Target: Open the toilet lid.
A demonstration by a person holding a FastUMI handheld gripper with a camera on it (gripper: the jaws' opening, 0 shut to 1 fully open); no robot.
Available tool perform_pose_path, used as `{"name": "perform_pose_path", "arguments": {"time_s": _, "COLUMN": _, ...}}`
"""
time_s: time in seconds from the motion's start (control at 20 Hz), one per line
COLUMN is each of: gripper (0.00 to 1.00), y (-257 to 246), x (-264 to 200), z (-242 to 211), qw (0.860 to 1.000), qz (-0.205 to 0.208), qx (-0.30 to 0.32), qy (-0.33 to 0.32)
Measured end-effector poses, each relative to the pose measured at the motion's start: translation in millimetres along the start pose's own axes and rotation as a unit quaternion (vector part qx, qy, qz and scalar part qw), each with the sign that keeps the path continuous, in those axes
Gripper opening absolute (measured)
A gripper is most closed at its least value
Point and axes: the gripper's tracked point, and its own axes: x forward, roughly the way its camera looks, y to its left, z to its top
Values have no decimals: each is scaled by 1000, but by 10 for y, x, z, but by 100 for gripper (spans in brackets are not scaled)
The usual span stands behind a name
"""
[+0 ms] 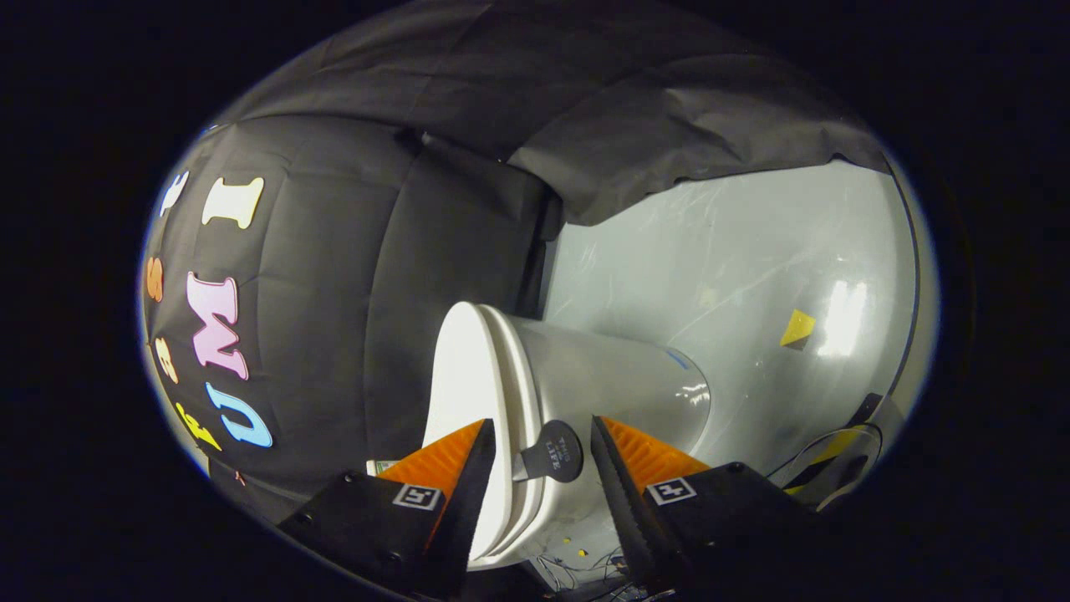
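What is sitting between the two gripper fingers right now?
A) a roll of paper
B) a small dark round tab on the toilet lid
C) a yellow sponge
B: the dark round tab on the closed toilet lid's edge sits between the fingers of the open gripper, untouched by either.

Glossy ceramic and matt cloth

A smooth, shiny white ceramic toilet [602,376] is seen against wrinkled matt black cloth [351,276]; the pale grey floor [736,251] is glossy, reflective.

Gripper [542,435] rolled sideways, jaws parted.
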Motion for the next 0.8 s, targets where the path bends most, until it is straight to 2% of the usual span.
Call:
{"name": "perform_pose_path", "arguments": {"time_s": 0.05, "gripper": 71, "y": -19, "x": 46, "z": -45, "qw": 1000, "qz": 2, "qx": 11, "qy": 10}}
{"name": "perform_pose_path", "arguments": {"time_s": 0.1, "gripper": 61, "y": -15, "x": 60, "z": -51, "qw": 1000, "qz": 9, "qx": 21, "qy": 12}}
{"name": "perform_pose_path", "arguments": {"time_s": 0.15, "gripper": 58, "y": 9, "x": 88, "z": -51, "qw": 999, "qz": 22, "qx": 28, "qy": 10}}
{"name": "perform_pose_path", "arguments": {"time_s": 0.3, "gripper": 23, "y": -40, "x": 211, "z": -97, "qw": 998, "qz": 33, "qx": 45, "qy": 6}}
{"name": "perform_pose_path", "arguments": {"time_s": 0.4, "gripper": 17, "y": -31, "x": 119, "z": -75, "qw": 998, "qz": 37, "qx": 48, "qy": 6}}
{"name": "perform_pose_path", "arguments": {"time_s": 0.45, "gripper": 17, "y": -25, "x": 109, "z": -61, "qw": 998, "qz": 43, "qx": 38, "qy": 1}}
{"name": "perform_pose_path", "arguments": {"time_s": 0.55, "gripper": 5, "y": 44, "x": 101, "z": -72, "qw": 998, "qz": 48, "qx": 34, "qy": 0}}
{"name": "perform_pose_path", "arguments": {"time_s": 0.8, "gripper": 5, "y": 192, "x": 47, "z": -20, "qw": 997, "qz": 67, "qx": 45, "qy": -12}}
